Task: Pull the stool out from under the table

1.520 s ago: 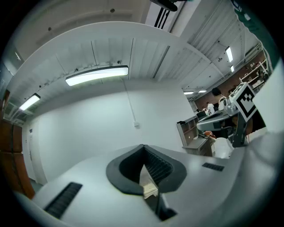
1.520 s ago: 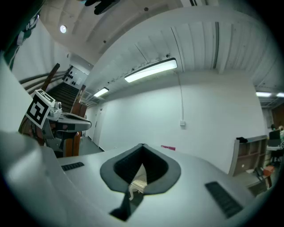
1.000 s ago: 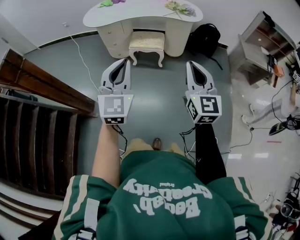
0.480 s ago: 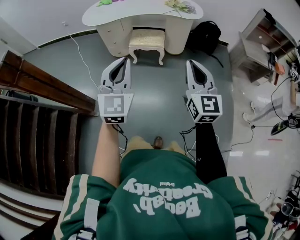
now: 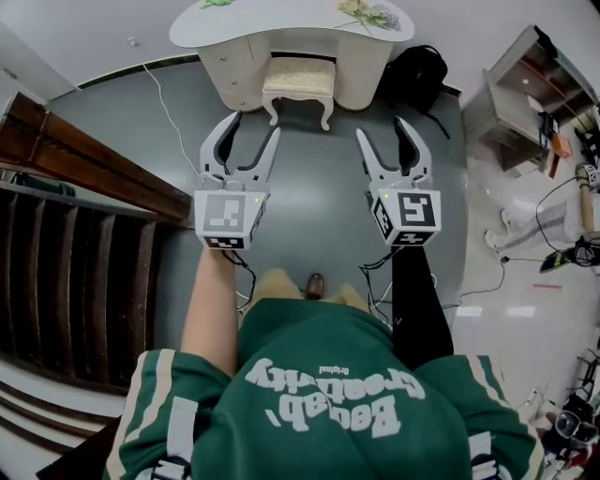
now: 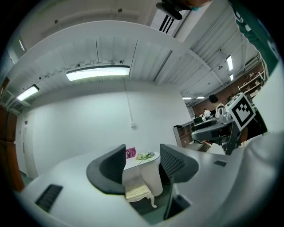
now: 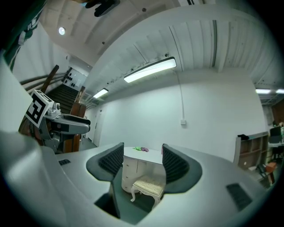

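Jaws just opened wide on the empty left hand-held gripper (image 5: 253,125) and right hand-held gripper (image 5: 382,128), ready to grab the cream padded stool (image 5: 298,82) ahead.

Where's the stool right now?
In the head view, top centre: the stool sits partly tucked into the kneehole of the white table, with the black backpack beyond the table's right pedestal.

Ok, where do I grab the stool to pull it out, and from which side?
I'd take the stool by the front rail of its seat, just above the two curved front legs, coming straight in from the near, open side. Its back and sides sit inside the knee recess of the table, so only that front edge is exposed.
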The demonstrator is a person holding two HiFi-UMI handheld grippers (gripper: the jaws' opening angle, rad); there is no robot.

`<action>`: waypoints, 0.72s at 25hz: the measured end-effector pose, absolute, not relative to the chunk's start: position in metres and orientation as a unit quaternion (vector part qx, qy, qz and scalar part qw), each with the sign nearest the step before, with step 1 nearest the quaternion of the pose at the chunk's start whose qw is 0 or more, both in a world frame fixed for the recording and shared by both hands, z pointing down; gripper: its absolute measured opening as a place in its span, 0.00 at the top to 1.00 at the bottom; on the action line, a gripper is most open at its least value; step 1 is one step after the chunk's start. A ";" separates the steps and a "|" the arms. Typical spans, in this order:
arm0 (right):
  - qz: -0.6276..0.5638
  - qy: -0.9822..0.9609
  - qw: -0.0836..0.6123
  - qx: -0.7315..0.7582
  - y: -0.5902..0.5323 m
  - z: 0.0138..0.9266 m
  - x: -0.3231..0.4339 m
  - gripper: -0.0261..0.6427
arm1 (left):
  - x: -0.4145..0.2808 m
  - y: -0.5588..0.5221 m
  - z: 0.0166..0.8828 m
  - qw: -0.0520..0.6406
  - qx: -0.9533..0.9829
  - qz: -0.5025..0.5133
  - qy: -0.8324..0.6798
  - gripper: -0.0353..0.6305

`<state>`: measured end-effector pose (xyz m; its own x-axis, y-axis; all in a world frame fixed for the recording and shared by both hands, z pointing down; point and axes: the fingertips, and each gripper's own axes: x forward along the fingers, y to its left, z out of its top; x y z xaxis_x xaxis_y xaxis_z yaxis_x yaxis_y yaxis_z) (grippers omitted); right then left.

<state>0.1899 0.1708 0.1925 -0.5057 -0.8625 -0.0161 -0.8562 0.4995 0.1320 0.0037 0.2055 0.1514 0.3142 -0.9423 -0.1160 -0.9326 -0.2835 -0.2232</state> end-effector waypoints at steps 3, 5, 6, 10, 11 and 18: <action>-0.060 -0.866 0.031 0.495 0.171 0.197 0.186 0.54 | 0.000 0.207 0.152 0.128 -0.802 -0.025 0.582 0.56; -0.055 -0.868 0.036 0.493 0.169 0.205 0.183 0.54 | -0.005 0.204 0.156 0.126 -0.801 -0.031 0.584 0.56; -0.050 -0.868 0.039 0.492 0.167 0.210 0.181 0.54 | -0.008 0.202 0.158 0.123 -0.800 -0.033 0.586 0.56; -0.038 -0.870 0.051 0.489 0.154 0.226 0.170 0.54 | -0.016 0.190 0.166 0.124 -0.801 -0.049 0.583 0.56; -0.035 -0.870 0.053 0.490 0.148 0.229 0.166 0.54 | -0.019 0.185 0.168 0.127 -0.803 -0.054 0.581 0.56; -0.034 -0.864 0.069 0.497 0.091 0.240 0.121 0.53 | -0.057 0.126 0.183 0.125 -0.810 -0.057 0.570 0.56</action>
